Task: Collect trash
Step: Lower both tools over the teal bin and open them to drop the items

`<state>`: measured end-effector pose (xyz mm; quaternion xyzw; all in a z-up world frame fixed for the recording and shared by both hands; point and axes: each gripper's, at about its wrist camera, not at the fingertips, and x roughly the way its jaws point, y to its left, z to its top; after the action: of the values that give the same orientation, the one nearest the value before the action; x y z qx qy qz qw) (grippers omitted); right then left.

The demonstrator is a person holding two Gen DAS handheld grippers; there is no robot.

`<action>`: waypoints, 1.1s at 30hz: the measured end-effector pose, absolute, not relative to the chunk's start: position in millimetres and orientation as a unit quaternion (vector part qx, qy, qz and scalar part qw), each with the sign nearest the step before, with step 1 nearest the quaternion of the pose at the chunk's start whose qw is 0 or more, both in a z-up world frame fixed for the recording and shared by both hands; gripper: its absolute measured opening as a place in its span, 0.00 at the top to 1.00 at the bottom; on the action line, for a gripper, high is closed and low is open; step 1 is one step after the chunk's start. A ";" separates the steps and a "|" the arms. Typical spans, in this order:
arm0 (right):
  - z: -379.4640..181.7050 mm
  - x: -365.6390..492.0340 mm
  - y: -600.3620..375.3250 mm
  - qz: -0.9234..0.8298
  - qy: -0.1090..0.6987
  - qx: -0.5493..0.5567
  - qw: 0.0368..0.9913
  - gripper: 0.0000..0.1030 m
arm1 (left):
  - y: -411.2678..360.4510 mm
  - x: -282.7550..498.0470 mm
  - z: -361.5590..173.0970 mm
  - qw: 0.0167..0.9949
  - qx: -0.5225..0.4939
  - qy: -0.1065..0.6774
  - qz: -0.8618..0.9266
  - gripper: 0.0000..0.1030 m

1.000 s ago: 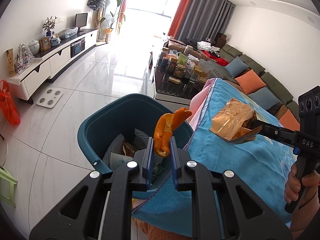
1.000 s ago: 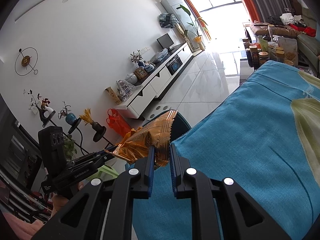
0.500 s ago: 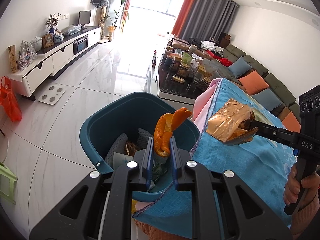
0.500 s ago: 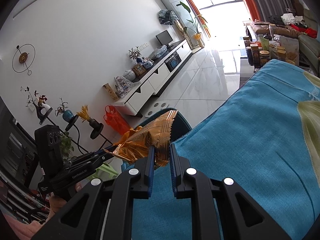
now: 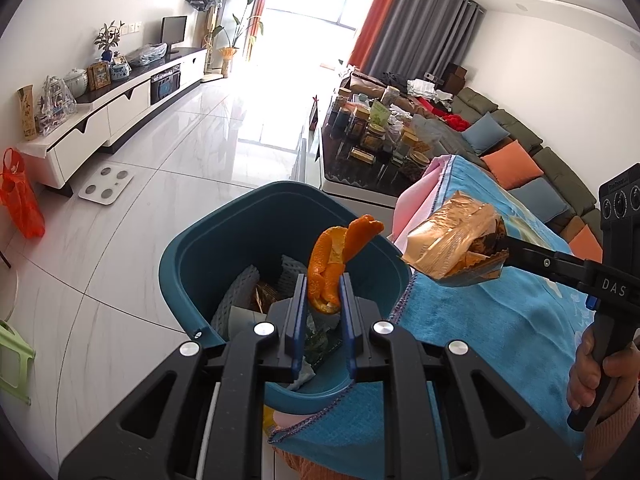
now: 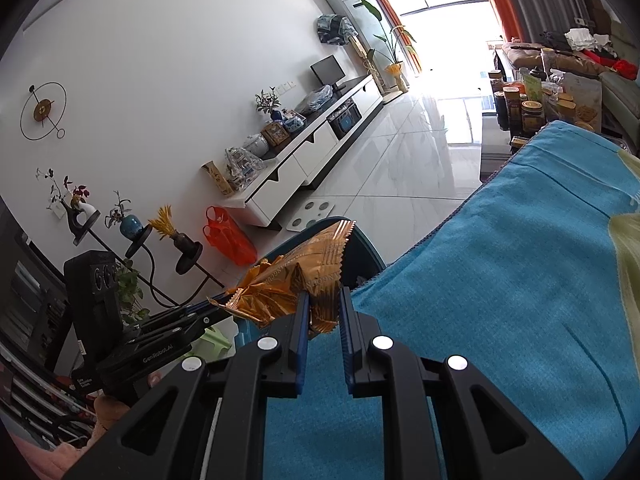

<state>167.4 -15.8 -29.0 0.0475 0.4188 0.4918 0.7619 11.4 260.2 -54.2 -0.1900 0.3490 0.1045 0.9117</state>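
My left gripper [image 5: 323, 280] is shut on an orange peel [image 5: 334, 258] and holds it above the open teal trash bin [image 5: 192, 256], which holds foam netting and wrappers. My right gripper [image 6: 324, 300] is shut on a crumpled gold foil wrapper [image 6: 296, 284]. In the left wrist view that wrapper [image 5: 452, 244] hangs just right of the bin's rim, over the edge of the blue cloth [image 5: 492, 320]. The bin's rim [image 6: 368, 248] shows behind the wrapper in the right wrist view, and the left gripper's body [image 6: 160, 344] sits at lower left.
The blue cloth [image 6: 500, 280] covers the table beside the bin. A dark coffee table [image 5: 360, 168] crowded with jars stands beyond. A white TV cabinet [image 5: 100, 120], an orange bag [image 5: 20, 196], a bathroom scale [image 5: 106, 184] and a sofa [image 5: 532, 168] surround the tiled floor.
Both grippers have moved a little toward the bin. The peel now hangs more squarely over its opening, and the foil wrapper has come closer to the rim.
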 end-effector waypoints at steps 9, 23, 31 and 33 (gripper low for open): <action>-34.1 168.4 -4.0 0.491 0.425 0.041 0.759 0.87 | 262.8 17.1 -61.0 0.908 -0.192 0.357 0.108 0.85; -40.9 173.7 7.4 0.488 0.433 0.032 0.757 0.87 | 267.7 22.6 -70.2 0.901 -0.198 0.367 0.117 0.85; -40.7 174.5 19.7 0.488 0.436 0.023 0.756 0.87 | 267.6 28.0 -75.1 0.898 -0.200 0.373 0.122 0.85; -40.7 173.9 22.3 0.487 0.437 0.020 0.756 0.87 | 267.1 29.3 -76.1 0.897 -0.200 0.374 0.124 0.85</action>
<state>173.9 22.3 -40.7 0.0199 0.4368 0.4874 0.7558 29.3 267.1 -76.1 -0.2002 0.3742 0.1241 0.8969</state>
